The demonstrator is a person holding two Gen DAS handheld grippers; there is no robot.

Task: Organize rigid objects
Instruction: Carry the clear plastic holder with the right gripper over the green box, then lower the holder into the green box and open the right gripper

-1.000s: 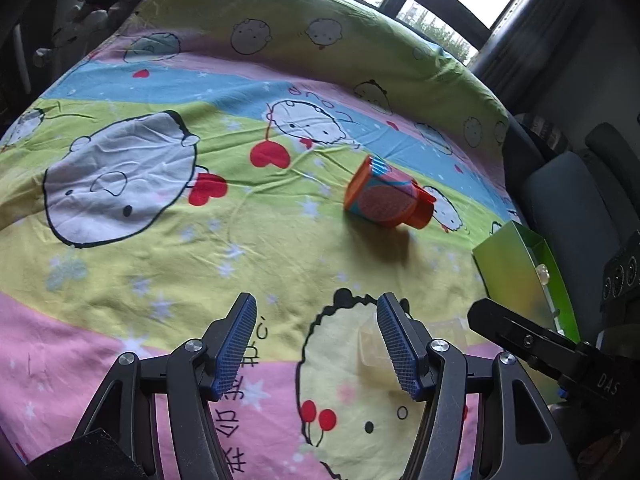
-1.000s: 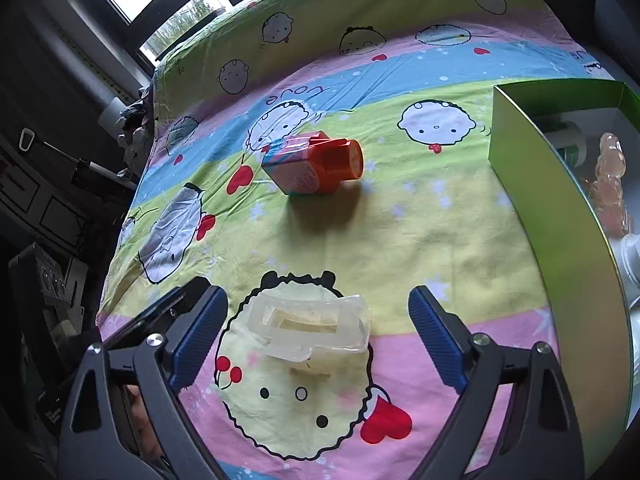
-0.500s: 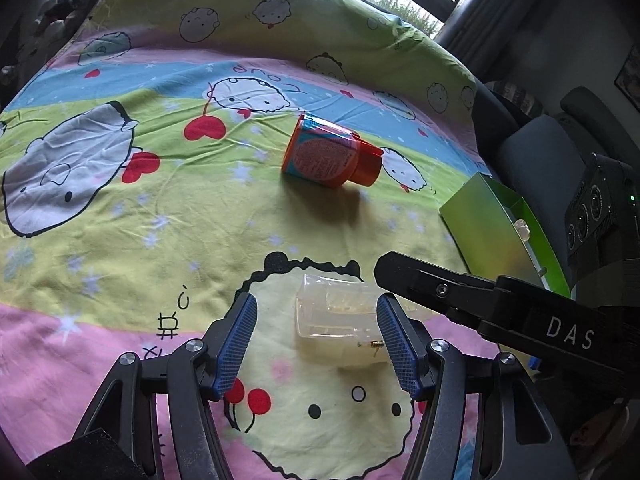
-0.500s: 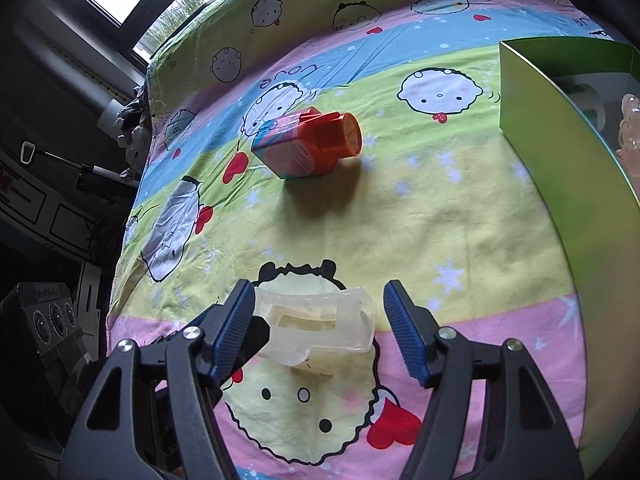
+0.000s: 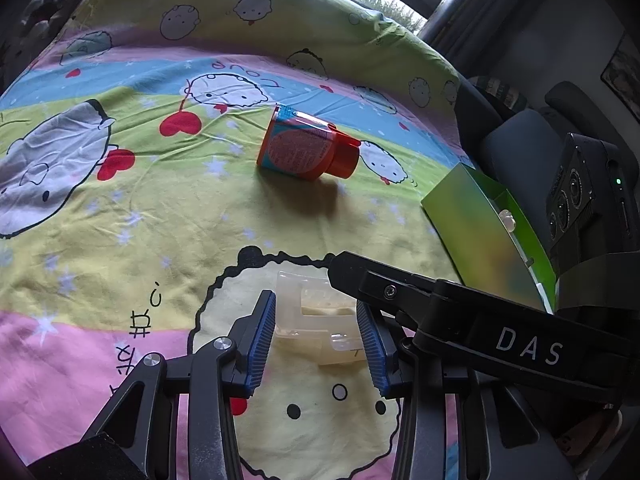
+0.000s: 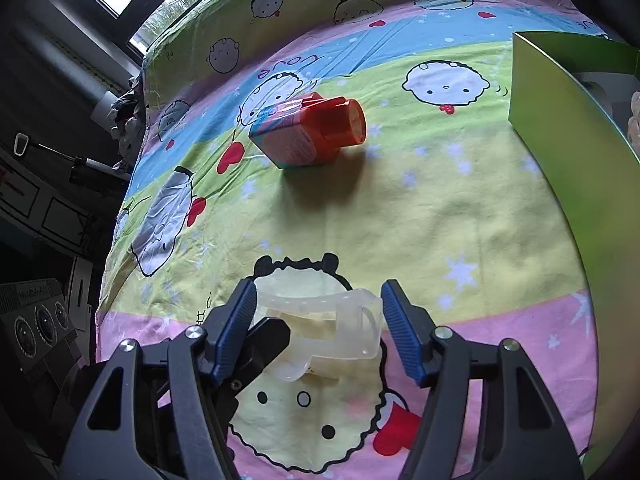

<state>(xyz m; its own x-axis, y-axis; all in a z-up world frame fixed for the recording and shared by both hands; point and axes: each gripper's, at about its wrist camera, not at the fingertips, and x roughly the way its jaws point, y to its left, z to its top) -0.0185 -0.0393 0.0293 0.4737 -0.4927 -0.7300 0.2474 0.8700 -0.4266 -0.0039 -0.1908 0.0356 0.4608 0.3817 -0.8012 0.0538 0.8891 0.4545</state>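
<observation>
The left tool point(image 5: 316, 338) is being closed around a translucent, pale plastic holder point(image 5: 320, 320), which is pinched by its blue ribbed pads. The right tool point(image 6: 320, 328) is being closed on the same holder point(image 6: 332, 328); contact at its right pad cannot be told. The holder is lying on a cartoon-printed bedsheet point(image 5: 120, 200). Further off, an orange-capped bottle point(image 6: 312, 132) is lying on its side, well apart from a green cardboard box point(image 6: 560, 120).

striped cartoon-print bedsheet point(image 5: 120, 200): pink/yellow/green/blue | lying plastic bottle point(image 5: 308, 148): orange, teal trim | translucent plastic holder point(image 6: 320, 320): milky-clear | cardboard box point(image 6: 560, 128): green | gripper pads point(image 5: 262, 340): blue
</observation>
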